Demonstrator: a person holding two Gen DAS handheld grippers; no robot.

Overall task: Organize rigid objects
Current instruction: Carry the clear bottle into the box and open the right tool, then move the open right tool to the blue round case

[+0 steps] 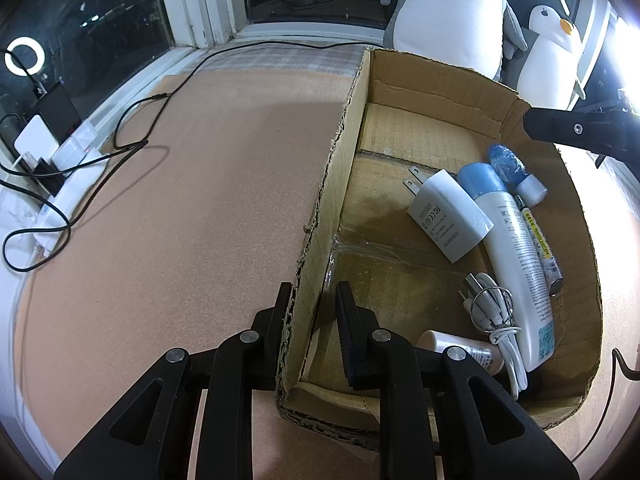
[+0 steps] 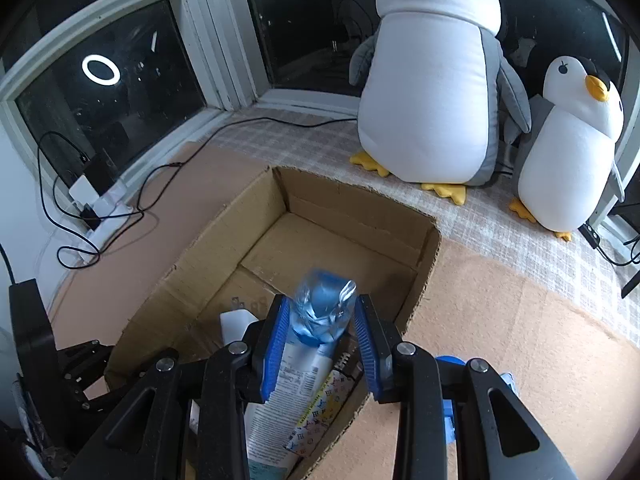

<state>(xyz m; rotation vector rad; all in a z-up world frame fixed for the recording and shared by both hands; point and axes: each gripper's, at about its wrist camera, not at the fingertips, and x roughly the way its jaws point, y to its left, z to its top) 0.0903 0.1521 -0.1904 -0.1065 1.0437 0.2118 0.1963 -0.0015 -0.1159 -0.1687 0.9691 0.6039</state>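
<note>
Left hand-held gripper (image 1: 310, 312): fingers straddle the near left wall of the cardboard box (image 1: 332, 168), 1 outside and 1 inside; the outer finger lies against the wall, the inner one stands a little off it.
Right hand-held gripper (image 2: 322, 326): over the box's right side, blue-padded fingers (image 2: 366, 344) apart with a small blue wrapped bottle (image 2: 320, 308) between them; whether the pads press it cannot be told.
Box contents: white charger (image 1: 450, 214), blue-capped white tube (image 1: 516, 248), the small blue wrapped bottle (image 1: 510, 170), thin printed stick (image 1: 544, 254), coiled white cable (image 1: 498, 320), small pink-capped bottle (image 1: 460, 350), all lying toward the right wall.
Surroundings: box sits on a brown tabletop (image 1: 180, 200); 2 plush penguins (image 2: 432, 80) stand behind it.
</note>
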